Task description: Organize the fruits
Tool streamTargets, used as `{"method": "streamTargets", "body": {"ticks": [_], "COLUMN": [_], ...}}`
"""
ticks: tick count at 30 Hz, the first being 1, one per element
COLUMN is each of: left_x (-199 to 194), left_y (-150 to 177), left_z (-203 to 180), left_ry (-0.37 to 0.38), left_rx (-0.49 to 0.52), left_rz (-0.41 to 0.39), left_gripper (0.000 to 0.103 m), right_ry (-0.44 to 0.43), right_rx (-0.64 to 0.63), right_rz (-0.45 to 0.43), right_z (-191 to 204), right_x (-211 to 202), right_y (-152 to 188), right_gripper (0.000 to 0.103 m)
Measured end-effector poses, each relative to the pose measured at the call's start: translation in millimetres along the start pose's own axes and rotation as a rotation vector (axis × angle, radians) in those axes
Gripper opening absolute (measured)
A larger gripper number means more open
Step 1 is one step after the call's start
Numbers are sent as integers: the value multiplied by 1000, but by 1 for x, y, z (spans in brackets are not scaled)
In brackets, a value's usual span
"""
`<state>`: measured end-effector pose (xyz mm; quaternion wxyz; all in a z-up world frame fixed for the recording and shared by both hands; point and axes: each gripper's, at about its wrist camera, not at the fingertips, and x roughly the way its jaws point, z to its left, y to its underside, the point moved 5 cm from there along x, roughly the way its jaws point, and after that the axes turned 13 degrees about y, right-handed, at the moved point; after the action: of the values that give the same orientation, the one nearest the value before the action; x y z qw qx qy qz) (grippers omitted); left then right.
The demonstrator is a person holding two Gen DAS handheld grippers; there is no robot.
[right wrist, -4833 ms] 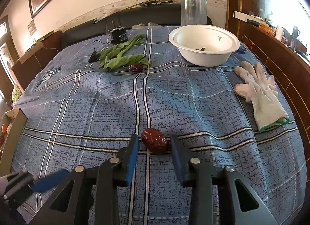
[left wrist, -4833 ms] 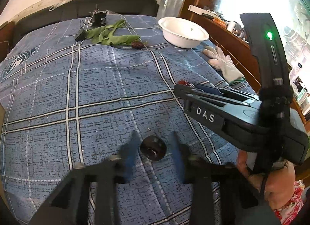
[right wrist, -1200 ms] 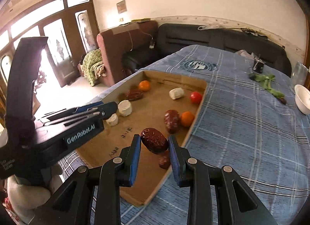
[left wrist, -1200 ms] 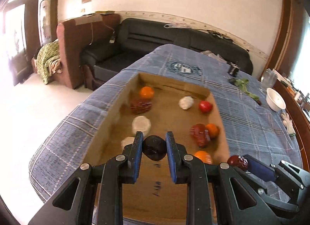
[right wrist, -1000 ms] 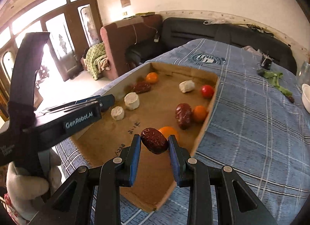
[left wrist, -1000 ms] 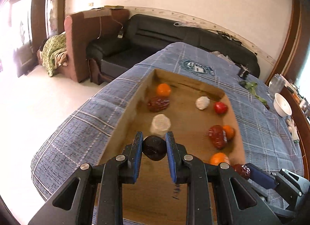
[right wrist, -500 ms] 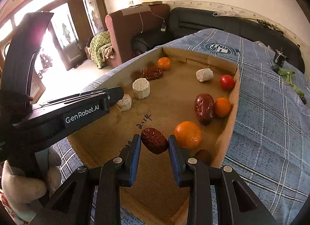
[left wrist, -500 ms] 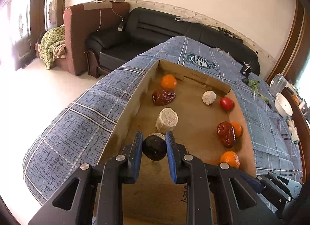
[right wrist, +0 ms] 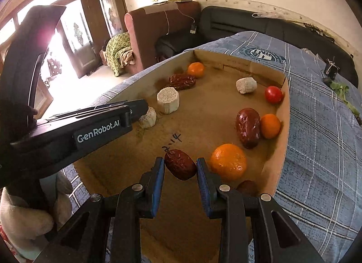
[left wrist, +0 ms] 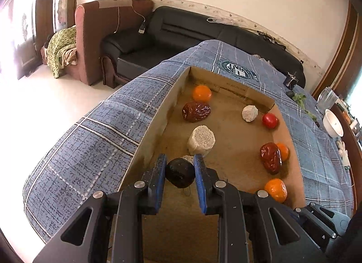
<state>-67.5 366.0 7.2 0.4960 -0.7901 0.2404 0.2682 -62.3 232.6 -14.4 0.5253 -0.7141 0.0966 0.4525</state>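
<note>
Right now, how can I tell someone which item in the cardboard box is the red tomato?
Find the open cardboard box lying on the blue checked cloth. Look along its right wall toward the far corner, beyond the large date and the small orange. There sits the tomato: the only smooth, shiny, bright red ball.

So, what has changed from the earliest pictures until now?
Both tongs took fruit from the blue cloth and carried it over the cardboard tray: the left tongs hold a dark fruit, their jaws now opening; the right tongs grip a red date. The fruits in the tray stayed put.
</note>
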Motion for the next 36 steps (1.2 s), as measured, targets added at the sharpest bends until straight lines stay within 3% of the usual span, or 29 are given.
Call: {"method": "streamTargets", "body": {"ticks": [4,6,9,19,23,27,29,32,36], "left_x": [-1,-3,-9,-51,-68,-99,-119,-140,-141], "left_y": [-1,-1,-1,-7,-7,-8,-10,-7,-2], "left_z": [2,3,4,-10,-30,-47,-58,-69,-73], "left_ry": [23,27,50,41,-24,-207,-277,-299,-272], "left_rx": [-31,-39,-64,-52,16,75,100,109,79], "left_rz": [1,0,-3,-88,-141,-277,-366,-445,-440], "left_gripper": [42,47,49,63,69,93,100,103,103], "right_ry": [-2,-4,-5,18,37,60,70,72,71], "right_rx": [6,13,31,73,104,140,151,171,181], "right_rz": [1,-1,-20,-108,-145,-177,-191,-212,-233], "right_z": [0,-2,-6,-20,-30,-42,-47,-54,-59], "right_x": [0,-1,-8,-47,-65,-83,-91,-100,-109], "right_y": [0,-1,-2,-1,5,12,16,19,24], "right_gripper": [33,44,52,57,62,66,68,71,75]}}
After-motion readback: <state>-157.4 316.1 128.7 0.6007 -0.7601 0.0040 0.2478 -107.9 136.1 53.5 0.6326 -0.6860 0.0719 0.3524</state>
